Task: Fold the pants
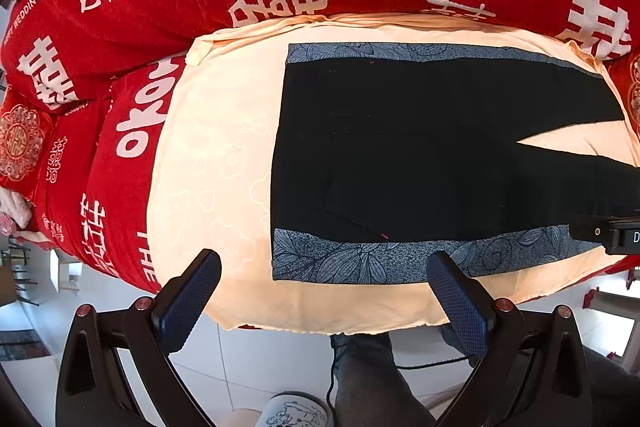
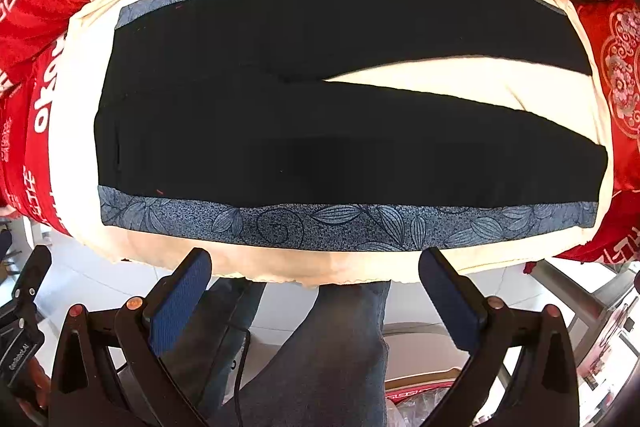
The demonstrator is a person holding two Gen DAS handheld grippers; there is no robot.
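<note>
Both grippers, left (image 1: 324,277) and right (image 2: 315,273), are held spread and empty near the flat-laid black pants (image 2: 280,131) on a cream cloth (image 2: 80,131).

Black left claw (image 1: 324,281) and right claw (image 2: 315,277), blue textured pads (image 1: 188,301).

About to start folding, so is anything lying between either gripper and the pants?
Nothing visible does. The pants lie flat on the cream cloth; the left gripper and right gripper sit near their patterned edge, jaws open.

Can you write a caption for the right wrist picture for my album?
Black pants lie flat on a cream cloth, right gripper open, not touching them.
</note>
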